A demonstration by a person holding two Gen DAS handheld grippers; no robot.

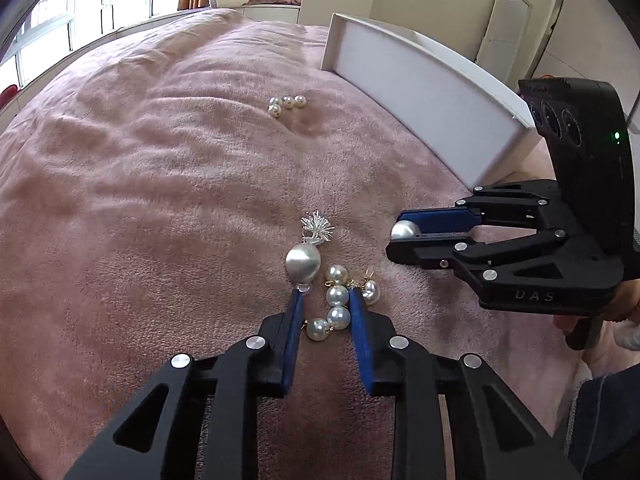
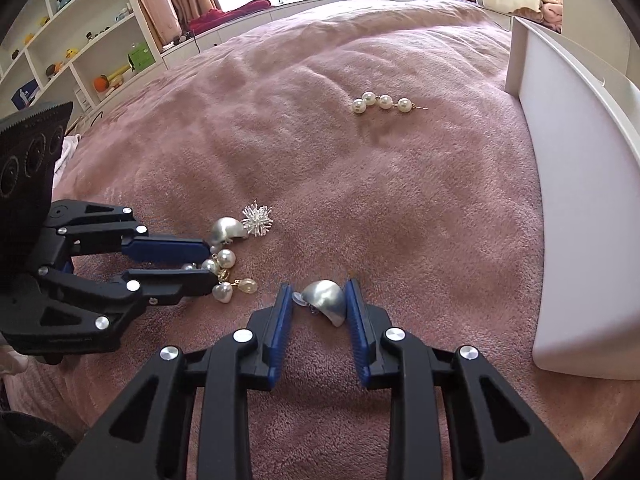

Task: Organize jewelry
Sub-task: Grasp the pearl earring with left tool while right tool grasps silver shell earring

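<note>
On the pink blanket (image 1: 160, 184) lie pearl earrings. My left gripper (image 1: 325, 296) is open low over a pearl-string earring (image 1: 336, 306), its fingers either side of it; this shows in the right wrist view (image 2: 214, 266) too. Just ahead lie a silver shell earring (image 1: 303, 264) with a spiky silver flower (image 1: 318, 226). My right gripper (image 2: 318, 294) is shut on a second silver shell earring (image 2: 326, 300), seen from the left (image 1: 402, 230). Another pearl-string earring (image 2: 382, 103) lies farther off. A white jewelry box (image 2: 576, 208) stands at the right.
A single pearl drop (image 2: 222, 291) and an amber bead (image 2: 247, 285) lie beside the left gripper's tip. White shelves (image 2: 80, 52) with toys stand far left, windows and curtains behind the bed.
</note>
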